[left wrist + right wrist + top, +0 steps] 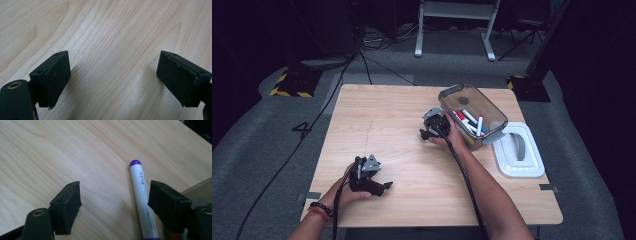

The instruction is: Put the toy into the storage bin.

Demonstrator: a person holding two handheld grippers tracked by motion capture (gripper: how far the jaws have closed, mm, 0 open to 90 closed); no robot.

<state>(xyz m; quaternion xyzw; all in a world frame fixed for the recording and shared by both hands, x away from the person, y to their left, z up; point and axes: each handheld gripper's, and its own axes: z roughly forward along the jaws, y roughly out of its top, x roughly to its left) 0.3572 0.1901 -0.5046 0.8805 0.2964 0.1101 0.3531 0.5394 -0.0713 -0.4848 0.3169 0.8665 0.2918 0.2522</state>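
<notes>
A white marker with a purple cap [141,192] lies flat on the wooden table [50,157]. My right gripper [115,205] is open around it, and the marker runs close along the right jaw's pad without being pinched. In the high view my right gripper [425,133] is low over the table, just left of a clear plastic box [447,95] holding several markers [469,122]. My left gripper [385,187] rests near the table's front left. Its jaws stand apart over bare wood, so my left gripper [112,75] is open with nothing between its pads.
A white lid [518,150] lies at the table's right edge, beside the box. Bare table top [382,115] stretches across the middle and far left. Cables trail from both grippers toward the person, and more cables and stands lie on the floor beyond the table.
</notes>
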